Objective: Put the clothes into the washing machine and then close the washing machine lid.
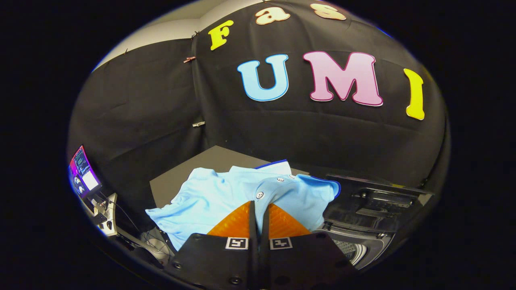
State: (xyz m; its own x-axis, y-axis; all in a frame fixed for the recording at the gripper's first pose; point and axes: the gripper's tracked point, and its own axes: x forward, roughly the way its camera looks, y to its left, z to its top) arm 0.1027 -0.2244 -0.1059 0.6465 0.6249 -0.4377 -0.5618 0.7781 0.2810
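A light blue polo shirt [209, 197] with white buttons and a dark blue collar edge hangs from my gripper [259, 207]. The two orange fingers [238, 221] are shut on a fold of its button placket, and the cloth spreads out to the left and ahead of them, lifted above the grey table [213, 161]. To the right of the fingers stands the dark washing machine [363, 237]. Its lid [375, 189] is raised and the perforated metal drum [350, 249] shows in the opening below. The shirt's right sleeve hangs near the machine's left edge.
A grey table top lies behind the shirt, against the black cloth wall. To the far left a lit screen [82, 171] and a white device with cables [107, 217] stand lower down.
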